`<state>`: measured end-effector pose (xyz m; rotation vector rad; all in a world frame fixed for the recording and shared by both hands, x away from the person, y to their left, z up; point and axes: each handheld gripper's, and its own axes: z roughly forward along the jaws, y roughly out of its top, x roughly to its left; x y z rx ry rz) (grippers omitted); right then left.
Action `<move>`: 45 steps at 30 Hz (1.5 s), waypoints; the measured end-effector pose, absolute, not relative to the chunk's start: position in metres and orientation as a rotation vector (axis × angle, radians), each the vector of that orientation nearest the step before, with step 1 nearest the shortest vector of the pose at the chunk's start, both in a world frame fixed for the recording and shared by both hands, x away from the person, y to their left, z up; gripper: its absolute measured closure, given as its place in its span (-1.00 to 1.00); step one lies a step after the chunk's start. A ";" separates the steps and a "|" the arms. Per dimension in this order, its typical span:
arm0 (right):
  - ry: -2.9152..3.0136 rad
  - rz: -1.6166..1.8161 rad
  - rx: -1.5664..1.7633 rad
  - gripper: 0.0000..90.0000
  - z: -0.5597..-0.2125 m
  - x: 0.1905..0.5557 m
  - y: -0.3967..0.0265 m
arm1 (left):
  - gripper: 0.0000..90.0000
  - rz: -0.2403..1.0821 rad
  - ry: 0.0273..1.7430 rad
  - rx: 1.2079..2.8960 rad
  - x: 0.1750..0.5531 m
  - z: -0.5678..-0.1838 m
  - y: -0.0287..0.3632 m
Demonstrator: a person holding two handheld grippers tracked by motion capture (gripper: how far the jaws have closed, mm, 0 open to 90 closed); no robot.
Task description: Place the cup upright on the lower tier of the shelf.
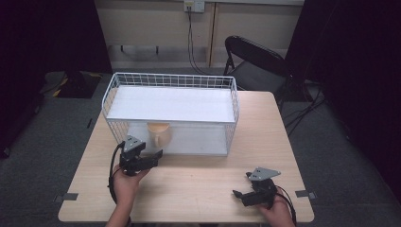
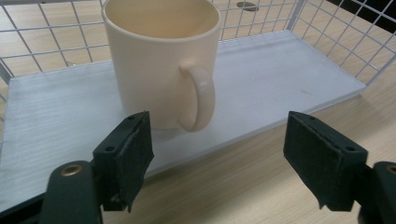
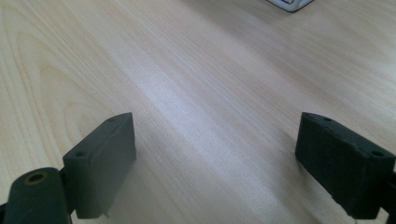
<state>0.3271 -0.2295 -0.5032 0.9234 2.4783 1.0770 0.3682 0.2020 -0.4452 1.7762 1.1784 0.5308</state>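
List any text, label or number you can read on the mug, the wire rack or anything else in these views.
None can be read. The cream mug is plain, the white wire rack and wooden table carry no lettering, and the wall socket is too small to read.

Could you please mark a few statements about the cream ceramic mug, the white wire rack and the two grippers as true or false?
1. The cream ceramic mug stands upright on the lower shelf of the white wire rack. True.
2. The left gripper is clamped on the mug's handle. False: its jaws stand open, apart from the mug.
3. The right gripper is open over the bare wooden table. True.
4. The mug lies on its side. False: it stands upright, its handle towards the left gripper.
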 end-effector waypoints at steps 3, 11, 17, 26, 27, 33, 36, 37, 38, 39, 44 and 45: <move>2.478 1.077 0.926 -0.74 -0.503 0.327 -0.230 | -0.51 0.519 1.169 1.767 0.366 -0.445 0.205; 2.479 1.074 0.929 -0.74 -0.503 0.326 -0.230 | -0.59 0.534 1.122 1.836 0.361 -0.446 0.206; 2.479 1.074 0.926 -0.74 -0.503 0.327 -0.230 | -0.62 0.534 1.091 1.868 0.356 -0.445 0.212; 2.478 1.074 0.928 -0.74 -0.503 0.326 -0.230 | -0.63 0.522 1.099 1.871 0.349 -0.444 0.224; 2.479 1.074 0.927 -0.74 -0.503 0.327 -0.230 | -0.63 0.519 1.096 1.873 0.349 -0.444 0.225; 2.479 1.075 0.927 -0.74 -0.503 0.327 -0.230 | -0.63 0.509 1.088 1.870 0.345 -0.446 0.231; 2.479 1.074 0.928 -0.74 -0.503 0.326 -0.230 | -0.63 0.499 1.079 1.878 0.343 -0.447 0.234; 2.478 1.074 0.928 -0.74 -0.503 0.327 -0.230 | -0.63 0.495 1.083 1.875 0.343 -0.447 0.234; 2.479 1.075 0.928 -0.74 -0.503 0.326 -0.230 | -0.63 0.495 1.081 1.875 0.342 -0.448 0.235; 2.479 1.074 0.926 -0.74 -0.503 0.327 -0.230 | -0.63 0.490 1.078 1.874 0.341 -0.448 0.236; 2.478 1.075 0.928 -0.74 -0.503 0.326 -0.230 | -0.63 0.477 1.057 1.872 0.339 -0.448 0.241; 2.479 1.074 0.928 -0.74 -0.503 0.327 -0.230 | -0.63 0.470 1.057 1.871 0.339 -0.448 0.242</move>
